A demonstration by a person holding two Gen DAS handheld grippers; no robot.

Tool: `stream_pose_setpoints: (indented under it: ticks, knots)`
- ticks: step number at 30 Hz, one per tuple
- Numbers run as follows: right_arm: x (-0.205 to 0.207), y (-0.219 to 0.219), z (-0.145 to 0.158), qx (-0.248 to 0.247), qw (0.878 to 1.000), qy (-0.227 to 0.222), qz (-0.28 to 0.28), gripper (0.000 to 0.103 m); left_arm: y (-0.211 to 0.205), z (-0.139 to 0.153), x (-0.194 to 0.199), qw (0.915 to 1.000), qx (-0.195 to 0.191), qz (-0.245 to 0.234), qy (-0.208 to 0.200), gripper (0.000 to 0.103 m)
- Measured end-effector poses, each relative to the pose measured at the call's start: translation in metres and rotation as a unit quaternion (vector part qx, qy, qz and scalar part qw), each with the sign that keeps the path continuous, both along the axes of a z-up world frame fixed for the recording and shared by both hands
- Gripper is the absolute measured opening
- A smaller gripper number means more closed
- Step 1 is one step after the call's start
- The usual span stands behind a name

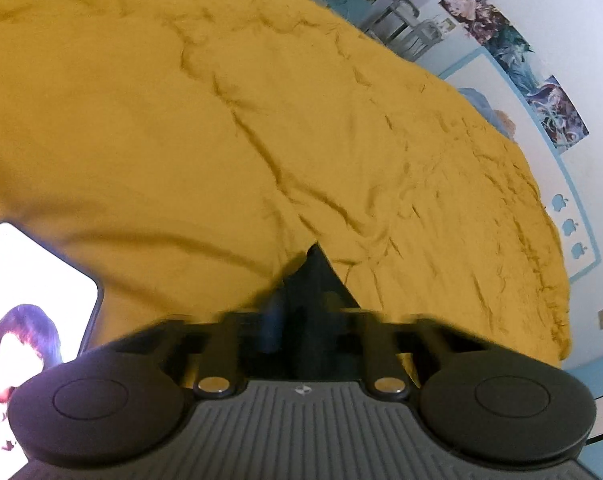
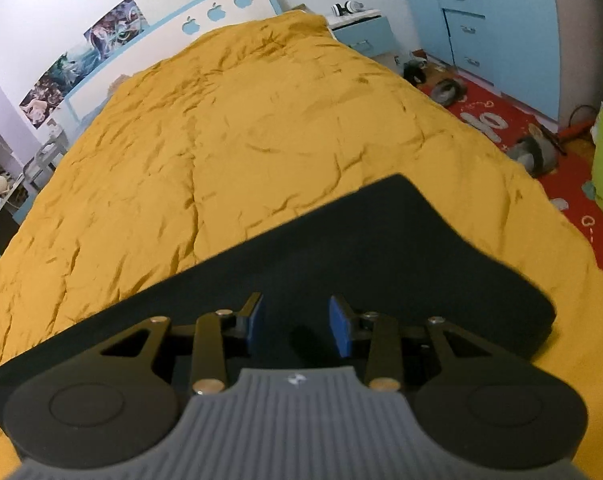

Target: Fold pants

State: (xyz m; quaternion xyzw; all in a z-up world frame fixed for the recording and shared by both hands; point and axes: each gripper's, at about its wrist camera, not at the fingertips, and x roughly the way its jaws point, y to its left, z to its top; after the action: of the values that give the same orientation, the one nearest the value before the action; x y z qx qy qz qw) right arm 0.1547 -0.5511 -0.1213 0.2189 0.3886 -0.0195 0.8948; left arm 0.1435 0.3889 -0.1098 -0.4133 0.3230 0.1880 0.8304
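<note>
On the mustard-yellow duvet [image 2: 229,128], the dark pants [image 2: 381,248] lie folded into a flat band at the near end, away from the blue-and-white headboard [image 2: 205,16]; their long axis runs slantwise from the lower left up to a rounded corner at the right, crosswise to the bed's length. The left gripper [image 1: 301,280] angles down at the duvet with its jaws clenched together, a small dark peak showing at its blurred tip, though I cannot tell whether cloth is pinched there. The right gripper [image 2: 297,320] tilts down over the pants, blue pads [image 2: 339,328] apart and released, pressing nothing.
</note>
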Motion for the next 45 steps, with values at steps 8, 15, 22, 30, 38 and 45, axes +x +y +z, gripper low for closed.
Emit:
stream_pose_setpoints:
  ticks: [8,15,22,30,38,45]
  knots:
    - [0.000,0.005,-0.003,-0.016,1.000,0.005,-0.010,0.033,-0.026,0.040,-0.009,0.9927,0.110,-0.049,-0.002,0.000]
    - [0.000,0.004,-0.006,-0.011,1.000,0.007,-0.013,0.033,-0.002,-0.001,-0.015,0.9976,0.053,0.008,0.045,0.028]
    - [-0.023,0.015,0.007,-0.005,1.000,0.021,-0.002,0.040,-0.016,-0.001,-0.038,0.9980,-0.063,0.011,0.003,0.050]
    - [-0.089,0.042,0.020,0.053,0.998,0.038,-0.015,0.048,-0.017,-0.033,-0.019,0.9968,-0.074,0.028,-0.008,0.039]
    - [-0.122,0.154,0.020,-0.002,0.993,0.058,0.100,0.049,-0.032,0.005,-0.022,0.9984,-0.026,0.014,-0.048,0.006]
    - [-0.113,0.229,0.009,-0.110,0.986,0.052,0.113,0.057,-0.038,0.040,0.001,0.9974,-0.009,-0.024,-0.067,0.006]
